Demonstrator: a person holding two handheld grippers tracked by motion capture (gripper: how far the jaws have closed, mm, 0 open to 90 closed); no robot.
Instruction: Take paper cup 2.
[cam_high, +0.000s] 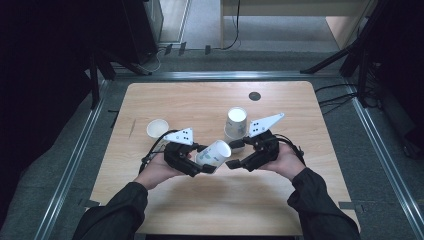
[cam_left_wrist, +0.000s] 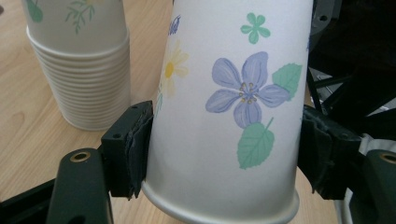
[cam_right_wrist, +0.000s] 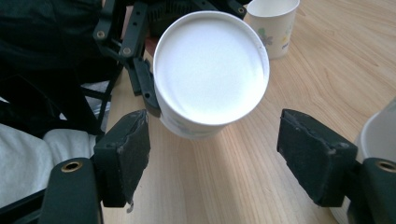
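Near the counter's front edge, the left gripper clamps a flowered paper cup as the right gripper, jaws apart, faces its base. Likely mid-handover from the stack; next, setting it beside the lone cup.

Right hand-held gripper: jaws wide apart, nothing between the pads. Ahead, white base of a paper cup, clamped from the side by the left hand-held gripper. Upright flowered cup farther back on wooden desk.
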